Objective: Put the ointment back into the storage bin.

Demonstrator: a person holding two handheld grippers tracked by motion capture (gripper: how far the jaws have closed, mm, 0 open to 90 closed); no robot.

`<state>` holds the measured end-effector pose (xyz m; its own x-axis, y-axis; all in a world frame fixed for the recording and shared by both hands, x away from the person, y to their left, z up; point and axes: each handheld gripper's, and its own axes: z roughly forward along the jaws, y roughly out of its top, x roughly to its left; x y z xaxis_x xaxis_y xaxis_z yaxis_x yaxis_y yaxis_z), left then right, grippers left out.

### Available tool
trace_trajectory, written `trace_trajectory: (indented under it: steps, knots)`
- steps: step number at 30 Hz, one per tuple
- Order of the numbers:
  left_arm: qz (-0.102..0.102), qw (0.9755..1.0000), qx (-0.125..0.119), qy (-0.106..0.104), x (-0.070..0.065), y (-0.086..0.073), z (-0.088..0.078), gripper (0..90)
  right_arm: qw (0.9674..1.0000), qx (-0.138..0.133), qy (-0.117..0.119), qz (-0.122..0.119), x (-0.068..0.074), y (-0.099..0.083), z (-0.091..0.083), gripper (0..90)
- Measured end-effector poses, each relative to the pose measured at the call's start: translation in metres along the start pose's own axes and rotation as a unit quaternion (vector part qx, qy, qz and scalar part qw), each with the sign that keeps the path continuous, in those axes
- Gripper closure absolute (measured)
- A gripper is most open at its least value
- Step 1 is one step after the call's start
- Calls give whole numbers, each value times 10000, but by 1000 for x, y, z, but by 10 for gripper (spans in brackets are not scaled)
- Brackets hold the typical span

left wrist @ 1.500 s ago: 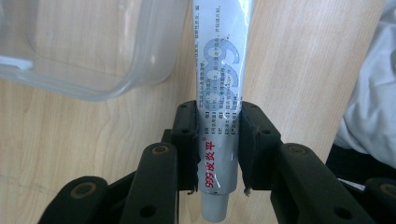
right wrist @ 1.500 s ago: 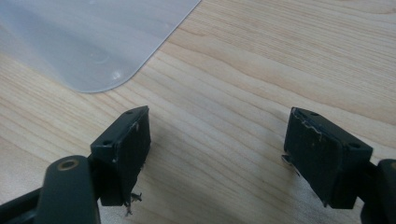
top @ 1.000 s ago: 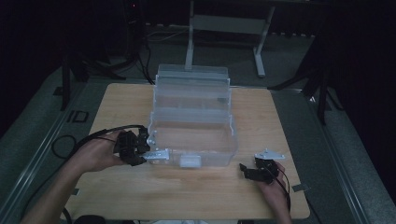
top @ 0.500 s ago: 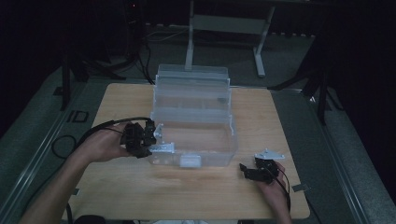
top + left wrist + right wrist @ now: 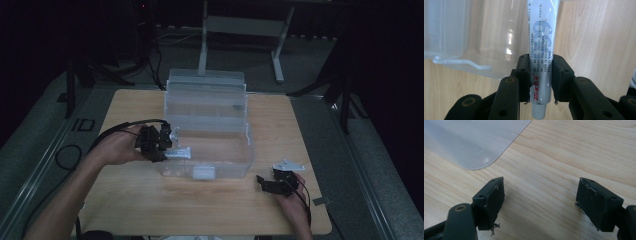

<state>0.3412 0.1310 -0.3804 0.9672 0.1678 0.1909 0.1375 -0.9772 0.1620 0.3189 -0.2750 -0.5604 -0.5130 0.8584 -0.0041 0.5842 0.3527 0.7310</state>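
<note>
Left gripper (image 5: 172, 146) sits left of centre in the high view, held in the person's left hand (image 5: 117, 146), cable looping off toward the left edge. It pinches a silver tube (image 5: 541, 57), jaws clamped on both sides of the tube's lower body. In the left gripper view the tube runs straight up the middle of the frame from between the two black pads, white cap end at the bottom, red print near the cap, blue logo higher up, small black text along its length. In the high view the tube (image 5: 178, 152) pokes out toward the right of the gripper, right at the left wall of the clear plastic box (image 5: 207, 125); can't tell if it touches the wall.

Box is at frame centre on the wooden counter (image 5: 200, 210), lid raised at the back, white latch at the middle of its front edge. In the left gripper view the box's clear wall and rim (image 5: 461, 37) fill the upper left, tube tip overlapping it.

Right gripper (image 5: 261, 181) is at lower right of the high view, resting on the counter, well apart from the box's front right corner, grey plate on top. Right gripper view: jaws spread wide, bare wood (image 5: 544, 170) between them, a translucent rounded box corner (image 5: 474, 142) in the upper left.
</note>
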Motion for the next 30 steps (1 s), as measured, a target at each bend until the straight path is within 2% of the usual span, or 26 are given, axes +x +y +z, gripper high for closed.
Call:
trace_trajectory:
  steps: [4,13,30]
  knots:
    - [98,9999,21,28,3,6,-1,707,10000,1,0,2,0,0,0,224]
    - [56,9999,-117,-39,9,13,3,707,10000,1,-1,1,0,0,0,224]
    - [0,9998,-77,-179,21,21,16,706,10000,-4,-2,1,0,0,0,224]
